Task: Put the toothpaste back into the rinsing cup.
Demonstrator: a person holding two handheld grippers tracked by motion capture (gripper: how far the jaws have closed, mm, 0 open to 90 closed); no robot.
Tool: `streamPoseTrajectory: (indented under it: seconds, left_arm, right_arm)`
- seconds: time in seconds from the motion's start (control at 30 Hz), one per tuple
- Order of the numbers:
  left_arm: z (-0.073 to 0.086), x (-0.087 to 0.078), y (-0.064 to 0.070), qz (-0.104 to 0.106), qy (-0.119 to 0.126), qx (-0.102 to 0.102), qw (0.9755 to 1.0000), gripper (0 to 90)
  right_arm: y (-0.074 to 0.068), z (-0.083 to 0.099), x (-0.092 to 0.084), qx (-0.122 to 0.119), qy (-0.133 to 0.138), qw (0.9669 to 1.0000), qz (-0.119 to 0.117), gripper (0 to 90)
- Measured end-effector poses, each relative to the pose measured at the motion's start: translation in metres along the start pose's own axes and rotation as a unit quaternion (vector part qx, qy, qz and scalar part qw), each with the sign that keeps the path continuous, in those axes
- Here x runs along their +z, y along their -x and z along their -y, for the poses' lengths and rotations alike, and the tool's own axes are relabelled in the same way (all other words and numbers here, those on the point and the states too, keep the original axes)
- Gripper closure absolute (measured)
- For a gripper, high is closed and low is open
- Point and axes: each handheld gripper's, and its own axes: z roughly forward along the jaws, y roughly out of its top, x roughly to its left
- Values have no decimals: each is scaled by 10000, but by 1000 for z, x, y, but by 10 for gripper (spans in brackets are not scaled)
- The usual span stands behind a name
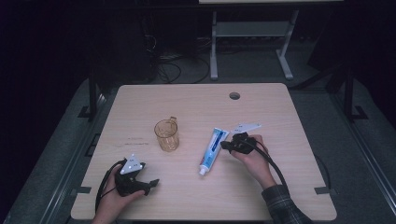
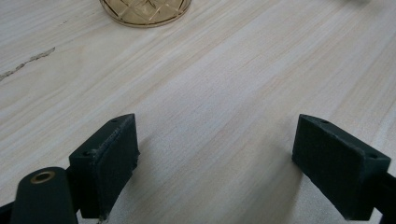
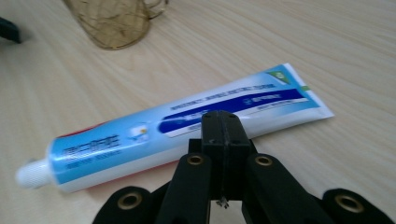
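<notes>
High view: pale wood surface [image 1: 280, 186] carries amber glass mug [image 1: 167, 135] near centre and toothpaste tube [image 1: 214, 147] lying flat just right of it, cap toward person. Step judged as approach before grasp of tube. Right gripper [image 3: 223, 135] held just beside tube, jaws pressed together, nothing between them; opening needed first. Left gripper [image 2: 215, 158] rested near front edge, jaws wide, empty. Tube blue-white, white cap, slightly flattened.

Bare wooden table [image 1: 196, 100] lies open along the far edge and between the amber glass mug [image 1: 167, 135] and the toothpaste tube [image 1: 214, 148], which stand apart near the middle. The left gripper [image 2: 217, 161], jaws spread, faces clear tabletop, the mug ahead; the right gripper [image 3: 225, 135], jaws together, sits just beside the tube.
</notes>
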Motion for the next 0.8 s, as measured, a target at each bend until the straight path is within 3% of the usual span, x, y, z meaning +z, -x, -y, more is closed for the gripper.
streamPoseTrajectory:
  seconds: [0.33,0.8]
  left_arm:
    - [0,0,0,14,3,15,10000,136]
    - [0,0,0,11,6,21,10000,136]
  right_arm:
    - [-28,-1,-4,-164,-19,9992,-377,897]
    - [-67,-12,12,-511,-113,9957,-769,897]
